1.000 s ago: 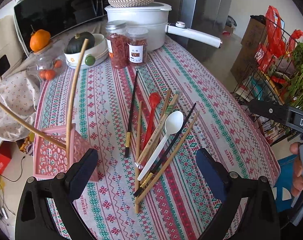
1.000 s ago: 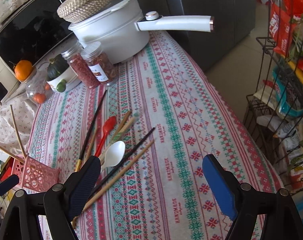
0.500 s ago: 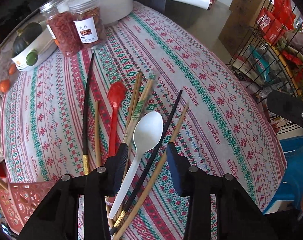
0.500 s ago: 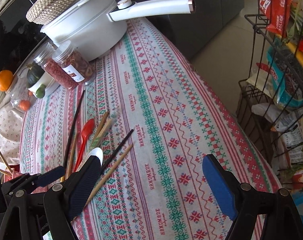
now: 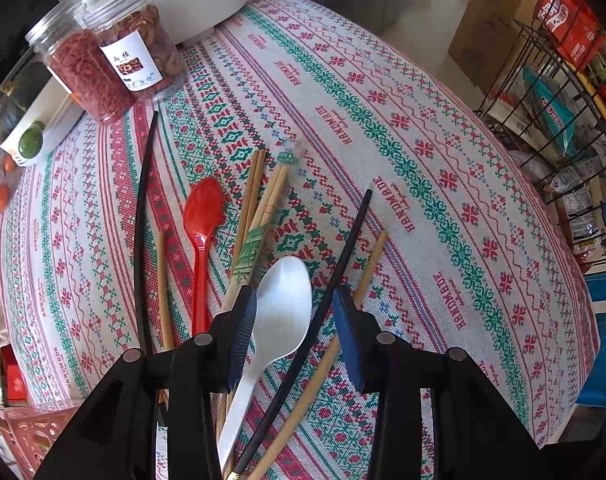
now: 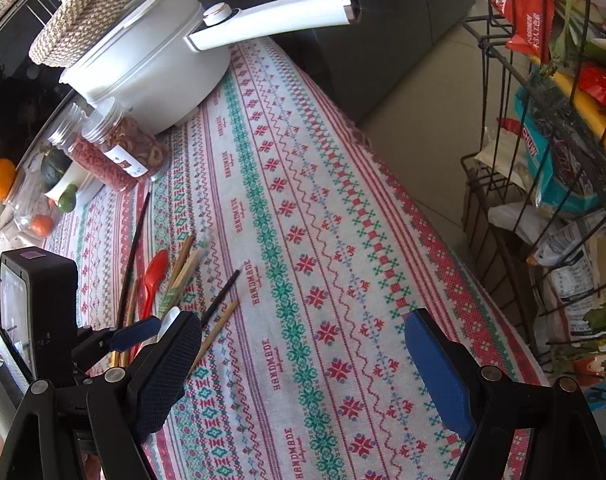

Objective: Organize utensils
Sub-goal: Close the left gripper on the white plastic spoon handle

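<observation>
Near the front edge of the table (image 5: 443, 152), under its patterned cloth, my left gripper (image 5: 295, 312) sits low over the pile of utensils with its jaws partly closed. They straddle the white spoon (image 5: 281, 312) and the black chopstick (image 5: 343, 256) lying just to its right. The left pad is beside the spoon's bowl and the right pad is against the black chopstick, but I cannot tell whether either is actually pinched; nothing is lifted. A bamboo chopstick (image 5: 367, 268) runs alongside the black one, passing under the right finger.

Left of the spoon lies a wrapped pair of chopsticks (image 5: 259, 232) with a green sleeve, then another bamboo pair (image 5: 251, 192), the red spoon (image 5: 201, 220), a single bamboo stick (image 5: 163, 292) and a long black chopstick (image 5: 141, 220) curving toward the jars (image 5: 103, 68) at the far edge. A white pot (image 6: 143, 72) stands behind the jars with its handle pointing over the right edge.

At the front left corner the pink basket (image 5: 35, 432) shows only partly.

My right gripper (image 6: 303, 360) is spread wide and grasping nothing, hovering over bare cloth to the right of the pile. From its camera I see my left gripper (image 6: 151, 328) down among the utensils.
</observation>
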Demonstrator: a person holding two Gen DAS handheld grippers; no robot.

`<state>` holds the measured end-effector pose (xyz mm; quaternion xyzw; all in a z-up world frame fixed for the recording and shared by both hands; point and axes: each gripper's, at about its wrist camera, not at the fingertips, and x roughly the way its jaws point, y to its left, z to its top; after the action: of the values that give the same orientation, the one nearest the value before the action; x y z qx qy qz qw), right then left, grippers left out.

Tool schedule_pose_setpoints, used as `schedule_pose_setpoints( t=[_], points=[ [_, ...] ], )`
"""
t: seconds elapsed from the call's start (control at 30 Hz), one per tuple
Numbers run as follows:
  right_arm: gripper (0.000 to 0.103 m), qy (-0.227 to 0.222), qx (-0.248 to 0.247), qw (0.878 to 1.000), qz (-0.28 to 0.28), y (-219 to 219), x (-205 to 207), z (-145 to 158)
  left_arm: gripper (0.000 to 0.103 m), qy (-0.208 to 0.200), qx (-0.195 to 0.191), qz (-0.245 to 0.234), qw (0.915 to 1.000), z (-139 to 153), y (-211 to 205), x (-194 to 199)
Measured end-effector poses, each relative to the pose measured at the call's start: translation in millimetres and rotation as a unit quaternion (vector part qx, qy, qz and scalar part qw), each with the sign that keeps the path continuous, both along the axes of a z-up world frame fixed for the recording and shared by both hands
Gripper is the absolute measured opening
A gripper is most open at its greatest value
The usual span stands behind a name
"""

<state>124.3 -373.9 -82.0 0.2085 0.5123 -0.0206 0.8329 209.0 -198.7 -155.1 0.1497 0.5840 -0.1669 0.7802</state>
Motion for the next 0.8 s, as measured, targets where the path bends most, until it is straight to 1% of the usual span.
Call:
schedule_pose_setpoints(
  t=[0.13,0.2,0.33,0.47,0.53,0.63,0.73,0.8],
  points=[
    [0.087,0.001,0.003,1.000,-0.001,-1.4,-0.3,0.0,0.009,0.006,-0.023,0.013,0.9996,-0.4,5.7,1.6],
    [0.087,0.001,0.003,1.000,0.000,-0.9,-0.6,0.3,0.005,-0.002,-0.021,0.017,0.9996,2.2,9.5,0.8],
    [0.087,0.001,0.005,1.000,0.003,3.3,-0.4,1.3,0.003,-0.021,-0.032,0.020,0.9991,15.5,17.6,-4.4],
    [0.087,0.002,0.004,1.000,0.009,10.7,1.3,0.7,0.003,-0.045,-0.053,0.023,0.9973,38.7,30.2,-15.5],
    [0.087,0.006,0.005,1.000,0.013,15.4,2.6,-1.0,0.003,-0.057,-0.070,0.027,0.9956,52.6,39.4,-24.0],
    [0.087,0.015,0.006,1.000,0.022,24.9,4.6,-5.6,0.003,-0.082,-0.100,0.030,0.9912,77.9,56.6,-40.9],
    [0.087,0.025,-0.004,0.999,0.032,37.3,7.5,-11.4,0.003,-0.112,-0.129,0.034,0.9847,101.9,74.1,-61.0],
    [0.087,0.034,-0.012,0.999,0.041,46.1,10.0,-18.0,0.002,-0.126,-0.149,0.038,0.9801,112.4,85.9,-73.6]
  ],
)
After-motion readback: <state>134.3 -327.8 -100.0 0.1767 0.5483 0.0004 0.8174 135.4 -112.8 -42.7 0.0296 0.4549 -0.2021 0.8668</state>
